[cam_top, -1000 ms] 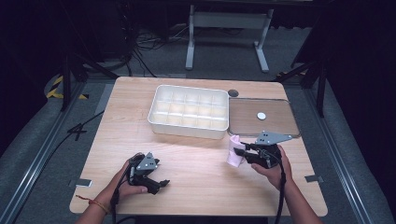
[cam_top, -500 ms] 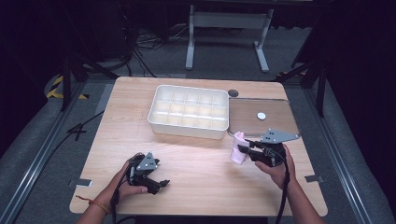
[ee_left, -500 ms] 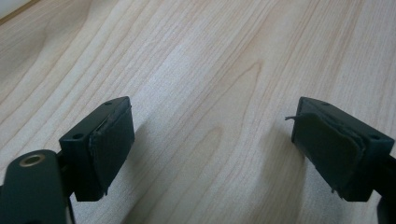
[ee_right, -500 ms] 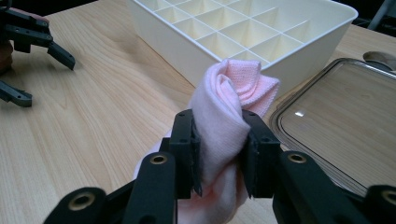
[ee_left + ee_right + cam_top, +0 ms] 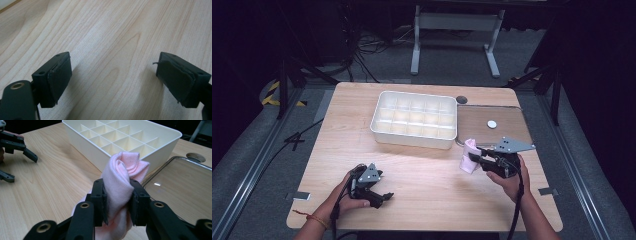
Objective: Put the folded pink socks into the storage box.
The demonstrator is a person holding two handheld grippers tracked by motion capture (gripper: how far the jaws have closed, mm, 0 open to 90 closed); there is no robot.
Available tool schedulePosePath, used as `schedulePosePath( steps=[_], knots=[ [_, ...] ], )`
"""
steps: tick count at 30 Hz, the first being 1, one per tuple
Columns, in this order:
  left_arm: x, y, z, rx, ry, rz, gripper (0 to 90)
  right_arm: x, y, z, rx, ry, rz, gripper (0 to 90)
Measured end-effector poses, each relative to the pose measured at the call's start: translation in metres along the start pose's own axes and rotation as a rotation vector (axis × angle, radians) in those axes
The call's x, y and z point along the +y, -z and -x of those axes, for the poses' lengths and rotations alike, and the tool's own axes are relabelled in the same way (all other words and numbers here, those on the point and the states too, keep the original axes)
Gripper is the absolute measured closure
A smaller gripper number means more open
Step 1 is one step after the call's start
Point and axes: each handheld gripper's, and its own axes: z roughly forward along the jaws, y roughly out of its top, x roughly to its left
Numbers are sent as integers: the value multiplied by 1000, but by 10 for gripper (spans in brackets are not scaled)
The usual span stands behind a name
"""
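My right gripper (image 5: 475,159) is shut on a rolled pink cloth (image 5: 121,178), held just above the table in front of the tray's near right corner; the pink cloth (image 5: 470,155) stands up between the jaws. A white tray (image 5: 414,119) with a grid of compartments sits at the table's middle back, and in the right gripper view the white tray (image 5: 125,140) lies just beyond the cloth. My left gripper (image 5: 383,197) rests near the front left of the table, open, with bare wood between its pads (image 5: 58,77).
A brown board (image 5: 502,127) with a metal rim lies right of the tray, with a small white disc (image 5: 492,123) on it. A round hole (image 5: 461,99) is in the tabletop behind it. In the right gripper view, the left gripper (image 5: 15,152) appears at far left.
My right gripper has lifted the pink cloth a little and carried it slightly right and toward the tray's corner. The left gripper has stayed still.
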Motion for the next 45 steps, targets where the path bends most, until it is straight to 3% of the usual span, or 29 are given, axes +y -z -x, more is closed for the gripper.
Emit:
schedulePosePath(
  steps=[7, 19, 24, 32, 45],
  knots=[
    [0, 0, 0, -1, -1, 1, 134, 12, -3, 0, -3, 27, 6, 692],
    [0, 0, 0, 0, 1, 0, 134, 49, -11, 18, -35, 77, 19, 692],
    [0, 0, 0, 0, 0, 0, 134, 64, -25, 20, -46, 114, 7, 693],
    [0, 0, 0, 1, -2, -3, 134, 83, -48, 21, -67, 129, -17, 692],
    [0, 0, 0, 2, -4, -5, 134, 92, -85, 26, -94, 176, -83, 692]
  ],
)
